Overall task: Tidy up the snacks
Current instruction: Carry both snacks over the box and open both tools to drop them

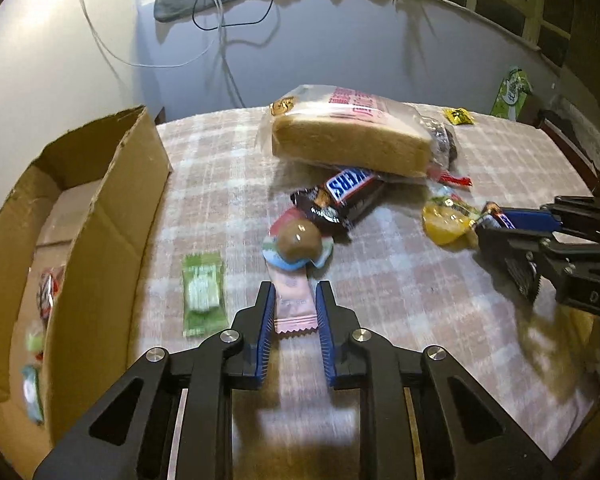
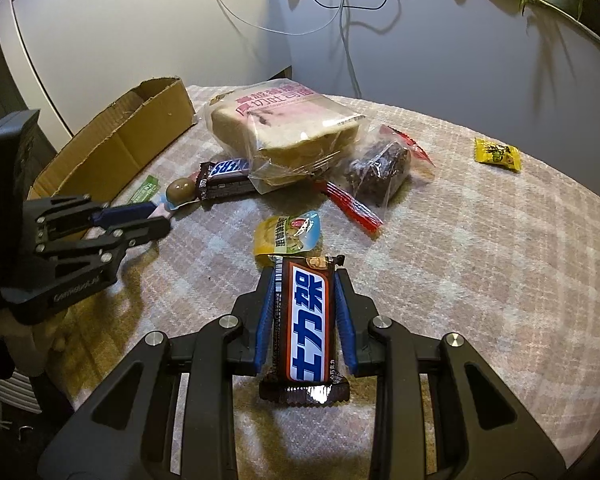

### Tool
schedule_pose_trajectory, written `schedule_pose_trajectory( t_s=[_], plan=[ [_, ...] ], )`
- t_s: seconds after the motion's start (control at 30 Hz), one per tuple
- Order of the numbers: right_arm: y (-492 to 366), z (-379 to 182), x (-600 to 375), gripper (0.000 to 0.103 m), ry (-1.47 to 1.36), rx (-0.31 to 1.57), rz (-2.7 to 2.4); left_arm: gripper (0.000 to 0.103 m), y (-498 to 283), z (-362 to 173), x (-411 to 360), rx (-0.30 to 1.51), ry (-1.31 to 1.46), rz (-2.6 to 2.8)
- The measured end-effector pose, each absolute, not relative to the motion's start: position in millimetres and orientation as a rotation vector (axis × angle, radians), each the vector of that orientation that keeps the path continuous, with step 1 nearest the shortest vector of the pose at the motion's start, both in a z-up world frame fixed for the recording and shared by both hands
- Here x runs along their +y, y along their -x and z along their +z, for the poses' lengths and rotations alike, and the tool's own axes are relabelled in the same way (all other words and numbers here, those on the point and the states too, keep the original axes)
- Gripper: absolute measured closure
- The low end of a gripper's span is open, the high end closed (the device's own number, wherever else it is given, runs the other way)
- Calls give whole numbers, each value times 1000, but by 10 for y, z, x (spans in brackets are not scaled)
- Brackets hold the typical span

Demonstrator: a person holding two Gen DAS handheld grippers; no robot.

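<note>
Near the tabletop's front edge, the left gripper [image 1: 293, 304] had pinched shut across a light, crinkly pink sachet [image 1: 292, 300] mid-length, while the right gripper [image 2: 304, 316] clamped a stiffer chocolate bar [image 2: 305, 320], both likely slippery.

Left gripper [image 1: 292, 292] fingers clamped; right gripper [image 2: 303, 276] fingers gripping, angled down.
</note>
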State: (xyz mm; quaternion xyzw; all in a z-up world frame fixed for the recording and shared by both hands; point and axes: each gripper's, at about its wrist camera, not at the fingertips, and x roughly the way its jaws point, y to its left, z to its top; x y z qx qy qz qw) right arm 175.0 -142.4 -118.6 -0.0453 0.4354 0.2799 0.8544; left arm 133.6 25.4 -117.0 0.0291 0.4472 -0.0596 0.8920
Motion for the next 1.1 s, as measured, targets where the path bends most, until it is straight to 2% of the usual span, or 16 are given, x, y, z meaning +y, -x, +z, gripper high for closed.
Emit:
schedule_pose_trajectory(
  t_s=[0.27,0.63,1.1],
  plan=[
    [-1635,-1052,-1424,74,95,889,579,84,-1147,-1060,291,890,-4,-117],
    [-1487,-667,-1142,74,132,829,615,84,-856,-589,474,758,53,-116],
    [-1666,-322,-201,74,151,774,749,84,-610,-346,1272,658,134,8]
  ],
)
